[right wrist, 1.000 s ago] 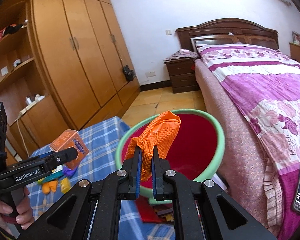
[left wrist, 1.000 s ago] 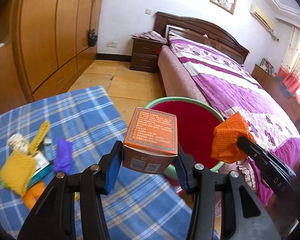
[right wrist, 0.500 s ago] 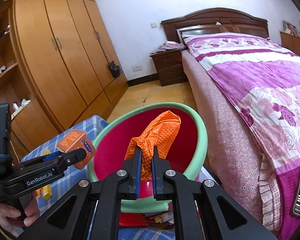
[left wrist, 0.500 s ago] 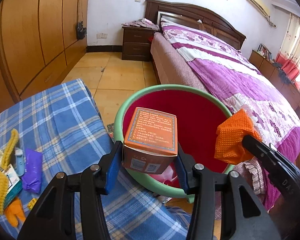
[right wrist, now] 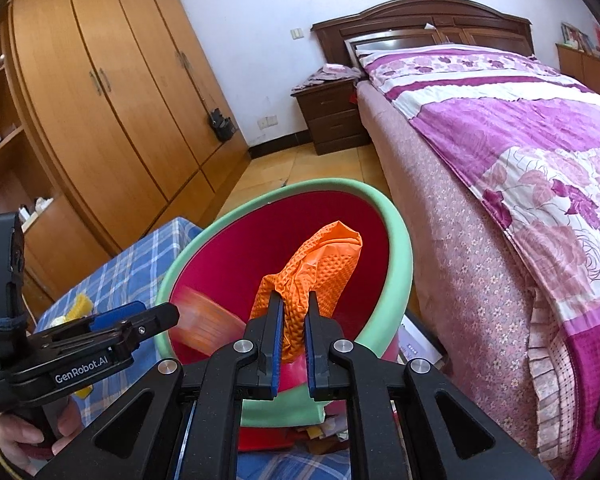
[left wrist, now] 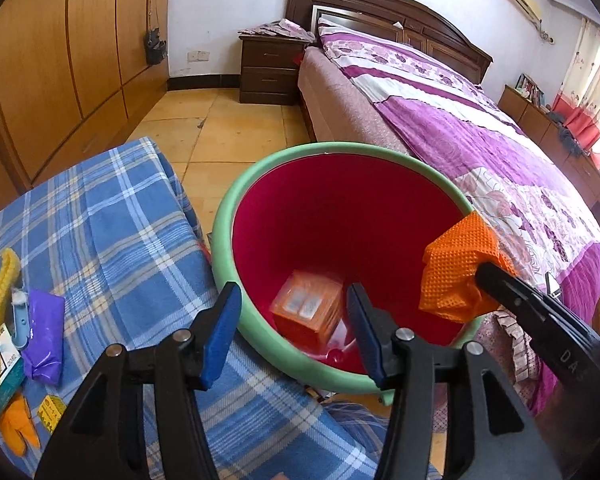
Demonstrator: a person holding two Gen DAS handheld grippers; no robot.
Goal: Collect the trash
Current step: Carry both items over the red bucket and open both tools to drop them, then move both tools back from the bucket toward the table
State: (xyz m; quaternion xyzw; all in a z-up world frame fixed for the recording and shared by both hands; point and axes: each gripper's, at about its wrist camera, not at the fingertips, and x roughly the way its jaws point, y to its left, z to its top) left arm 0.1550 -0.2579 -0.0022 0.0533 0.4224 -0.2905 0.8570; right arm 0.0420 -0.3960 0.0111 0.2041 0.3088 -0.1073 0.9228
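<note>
In the left wrist view, the left hand-held gripper (left wrist: 294, 330) is seen with jaws just opened, empty; the orange box (left wrist: 309, 309) is dropping beyond them into the bin (left wrist: 256, 184), released over its mouth

In the right wrist view, the orange glove (right wrist: 314, 280) is pinched in the closed right hand-held gripper (right wrist: 293, 342), held above the bin for discarding next

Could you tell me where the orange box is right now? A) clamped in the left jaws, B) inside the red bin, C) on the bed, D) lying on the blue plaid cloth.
B: the orange box sits inside the red bin, below the left gripper, whose jaws have just opened and hold nothing.
</note>
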